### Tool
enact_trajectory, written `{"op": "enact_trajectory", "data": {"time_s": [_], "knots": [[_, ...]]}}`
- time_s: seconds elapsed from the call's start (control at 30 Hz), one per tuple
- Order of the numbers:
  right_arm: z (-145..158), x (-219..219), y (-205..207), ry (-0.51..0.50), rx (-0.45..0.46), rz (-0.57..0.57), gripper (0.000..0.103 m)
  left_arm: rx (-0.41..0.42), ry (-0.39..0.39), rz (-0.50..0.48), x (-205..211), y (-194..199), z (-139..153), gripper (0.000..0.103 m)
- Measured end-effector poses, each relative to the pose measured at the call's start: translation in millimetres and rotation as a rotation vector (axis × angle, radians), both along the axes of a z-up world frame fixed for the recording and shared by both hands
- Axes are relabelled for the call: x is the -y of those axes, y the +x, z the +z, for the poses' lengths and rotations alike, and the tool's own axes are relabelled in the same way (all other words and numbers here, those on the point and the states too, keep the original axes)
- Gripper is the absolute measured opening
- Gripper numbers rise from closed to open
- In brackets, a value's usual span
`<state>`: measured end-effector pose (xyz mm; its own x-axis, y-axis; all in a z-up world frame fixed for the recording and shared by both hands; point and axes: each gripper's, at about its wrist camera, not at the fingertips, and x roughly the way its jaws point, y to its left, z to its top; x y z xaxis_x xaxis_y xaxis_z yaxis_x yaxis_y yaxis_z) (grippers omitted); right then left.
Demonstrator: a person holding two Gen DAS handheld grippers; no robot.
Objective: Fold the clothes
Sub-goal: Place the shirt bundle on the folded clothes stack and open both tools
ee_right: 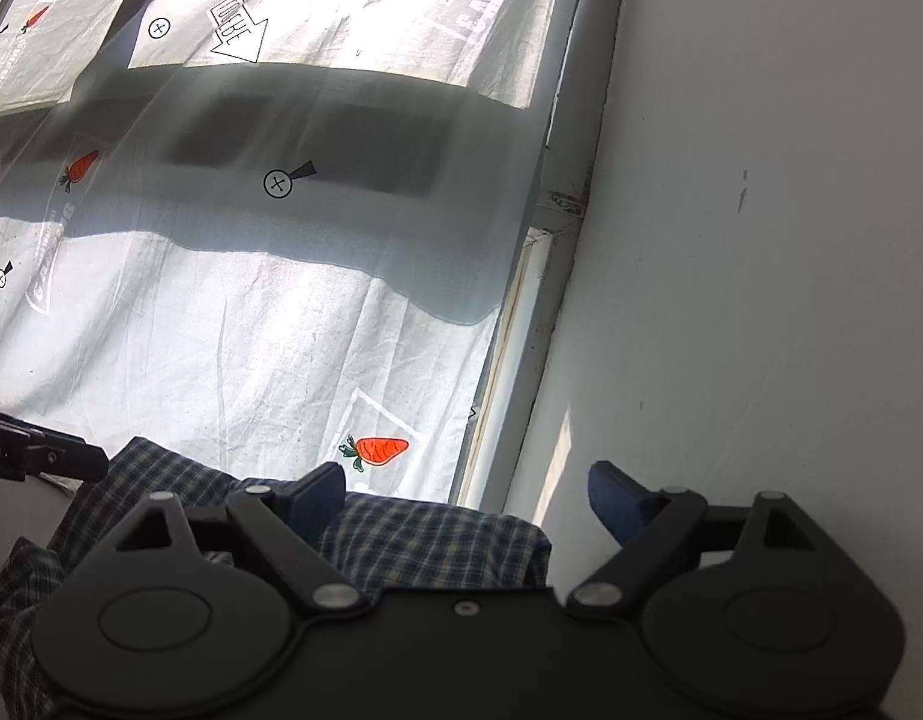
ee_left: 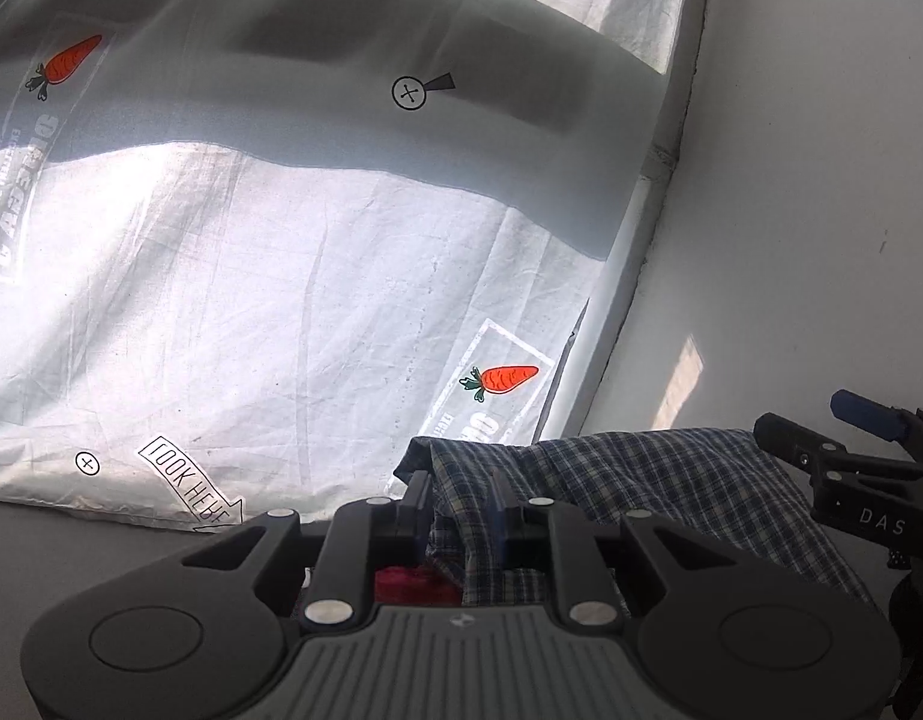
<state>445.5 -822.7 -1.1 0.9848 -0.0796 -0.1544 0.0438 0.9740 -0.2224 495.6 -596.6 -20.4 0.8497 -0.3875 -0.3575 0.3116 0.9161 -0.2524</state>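
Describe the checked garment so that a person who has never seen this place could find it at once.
A white curtain printed with orange carrots hangs over the window, beside a plain white wall. Just below its bottom edge lies the checked garment, crumpled, with the left gripper pinching one fold. It is the only dark blue-and-cream plaid cloth; everything around it is white or grey.

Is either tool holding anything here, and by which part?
The left tool is shut on a bunched fold at the edge of the plaid shirt. The right tool is open above the shirt, holding nothing.
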Motion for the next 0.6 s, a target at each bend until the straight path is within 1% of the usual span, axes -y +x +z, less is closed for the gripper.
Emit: {"op": "enact_trajectory", "data": {"time_s": [0.07,0.1,0.13,0.17,0.27,0.3,0.33,0.37,0.4,0.43,0.47,0.53,0.6], "knots": [[-4.0,-5.0,0.3,0.029,-0.017,0.027,0.089,0.012,-0.028,-0.005,0.4,-2.5,3.7,0.025],[-6.0,-7.5,0.4,0.043,-0.026,0.041,0.089,0.014,-0.032,-0.017,2.9,-3.7,4.0,0.032],[-8.0,-10.1,0.5,0.057,-0.035,0.054,0.089,0.013,-0.018,-0.036,7.7,-5.9,2.2,0.038],[-10.0,-12.6,0.7,0.072,-0.044,0.068,0.09,0.011,0.012,-0.056,14.3,-8.0,-1.3,0.04],[-42.7,-15.6,20.5,0.028,-0.17,0.043,0.09,-0.039,0.13,-0.05,29.8,-7.8,-26.3,0.04],[-55.4,-14.5,25.9,0.017,-0.205,0.032,0.09,-0.066,0.151,-0.046,31.4,-6.8,-36.0,0.04],[-68.6,-9.5,30.8,0.037,-0.236,0.027,0.091,-0.104,0.146,-0.043,28.4,-4.9,-46.2,0.041],[-79.4,-2.2,34.9,0.081,-0.265,0.022,0.092,-0.134,0.14,-0.041,25.0,-3.4,-54.6,0.041],[-85.8,3.6,37.8,0.12,-0.284,0.016,0.095,-0.15,0.133,-0.041,20.6,-3.1,-60.9,0.043],[-90.9,8.8,40.2,0.155,-0.299,0.011,0.097,-0.157,0.13,-0.042,15.7,-4.5,-66.2,0.048],[-93.5,11.7,41.6,0.176,-0.306,0.008,0.1,-0.158,0.131,-0.043,11.1,-6.5,-69.8,0.051],[-95.3,13.2,43.4,0.19,-0.312,0.003,0.101,-0.159,0.128,-0.03,0.1,-11.3,-72.3,0.061],[-92.9,9.0,42.6,0.163,-0.309,-0.004,0.101,-0.168,0.112,-0.009,-11.4,-14.3,-69.8,0.067]]}}
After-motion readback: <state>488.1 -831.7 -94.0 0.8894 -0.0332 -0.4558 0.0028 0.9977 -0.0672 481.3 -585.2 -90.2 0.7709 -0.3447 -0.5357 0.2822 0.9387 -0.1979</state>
